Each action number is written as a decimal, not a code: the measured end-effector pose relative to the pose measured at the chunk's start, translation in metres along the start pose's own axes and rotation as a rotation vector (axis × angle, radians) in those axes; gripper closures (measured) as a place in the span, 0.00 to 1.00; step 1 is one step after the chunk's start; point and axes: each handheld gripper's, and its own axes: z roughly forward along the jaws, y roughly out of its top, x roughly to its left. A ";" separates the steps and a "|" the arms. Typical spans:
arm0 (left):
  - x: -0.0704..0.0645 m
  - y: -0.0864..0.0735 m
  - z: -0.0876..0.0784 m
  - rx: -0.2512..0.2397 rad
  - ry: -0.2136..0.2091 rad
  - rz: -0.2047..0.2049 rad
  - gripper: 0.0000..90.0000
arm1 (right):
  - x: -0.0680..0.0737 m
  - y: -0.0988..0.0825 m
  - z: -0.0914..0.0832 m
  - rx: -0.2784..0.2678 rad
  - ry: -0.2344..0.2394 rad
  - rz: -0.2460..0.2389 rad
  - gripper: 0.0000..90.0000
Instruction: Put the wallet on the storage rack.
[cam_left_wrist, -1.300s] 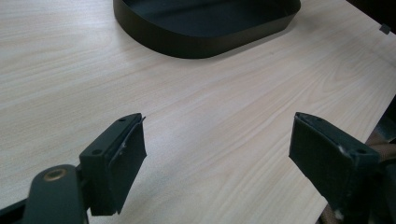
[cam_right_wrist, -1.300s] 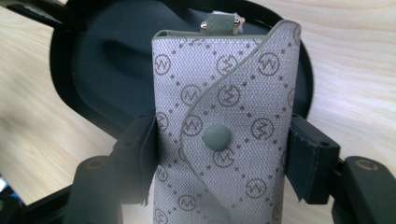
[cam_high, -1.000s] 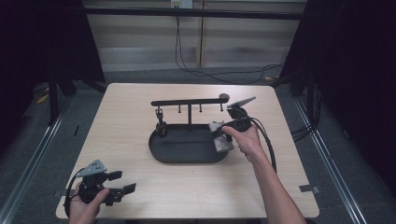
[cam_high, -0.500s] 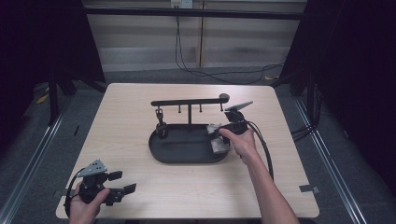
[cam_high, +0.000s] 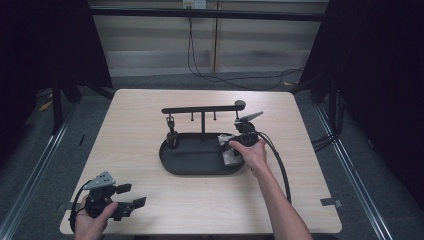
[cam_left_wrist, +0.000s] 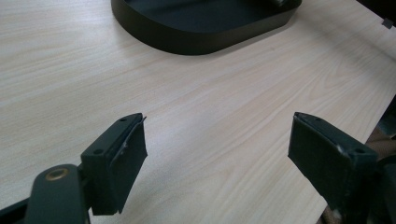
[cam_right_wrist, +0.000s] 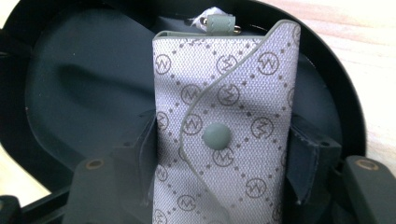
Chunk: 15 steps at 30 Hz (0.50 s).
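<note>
left tongs (cam_left_wrist: 217, 154) agape, right tongs (cam_right_wrist: 222, 154) clamped

The left gripper (cam_left_wrist: 217, 163) hangs over the pale wooden table (cam_left_wrist: 233, 93), its two black jaws spread wide with nothing between them; a black oval tray (cam_left_wrist: 196, 32) lies ahead.

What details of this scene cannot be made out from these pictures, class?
- Grey patterned fabric key pouch: its lower end is cut off by the bottom edge of the right gripper view.
- Small metal clip at its top: mostly hidden behind the pouch.
- Small dark item hanging from the black metal rack: too small to identify in the high view.
</note>
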 end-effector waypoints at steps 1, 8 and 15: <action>0.000 0.000 0.000 0.000 0.001 -0.002 0.21 | 0.001 0.000 0.000 -0.003 -0.007 -0.002 0.38; 0.000 0.000 0.000 -0.001 0.001 -0.004 0.21 | 0.001 -0.003 0.004 -0.013 -0.035 -0.023 0.35; 0.001 0.000 -0.001 -0.007 0.001 -0.010 0.21 | 0.000 -0.004 0.006 -0.019 -0.058 -0.026 0.30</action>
